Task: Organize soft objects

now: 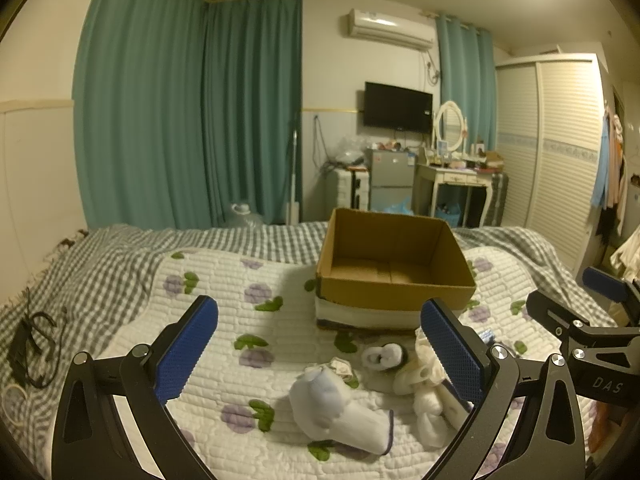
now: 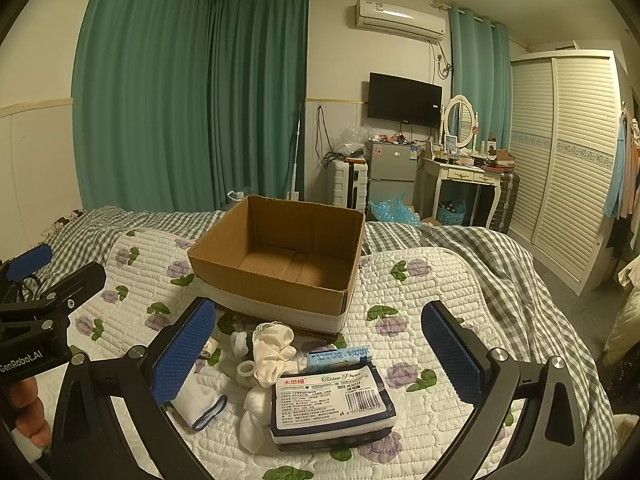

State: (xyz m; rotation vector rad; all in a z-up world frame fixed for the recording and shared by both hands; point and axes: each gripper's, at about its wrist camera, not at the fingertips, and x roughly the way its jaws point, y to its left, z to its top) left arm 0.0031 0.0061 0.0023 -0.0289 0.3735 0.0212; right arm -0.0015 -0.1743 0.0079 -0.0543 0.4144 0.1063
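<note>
An open, empty cardboard box (image 1: 394,270) (image 2: 280,256) stands on the quilted floral bedspread (image 1: 224,292). In front of it lies a heap of soft items: a white rolled sock with a dark cuff (image 1: 340,412) (image 2: 198,402), a small rolled sock (image 1: 382,356), cream frilly cloth (image 1: 420,364) (image 2: 274,346) and a tissue paper pack (image 2: 330,404). My left gripper (image 1: 320,354) hovers open above the white sock. My right gripper (image 2: 320,354) hovers open over the tissue pack and cream cloth. Neither holds anything.
A grey checked blanket (image 2: 480,248) covers the bed's far side and edges. Black cables (image 1: 34,344) lie at the bed's left. Beyond the bed stand a small fridge (image 2: 390,174), a suitcase (image 2: 346,184), a dressing table (image 2: 464,178) and a louvred wardrobe (image 2: 568,160). A hand (image 2: 28,412) shows at far left.
</note>
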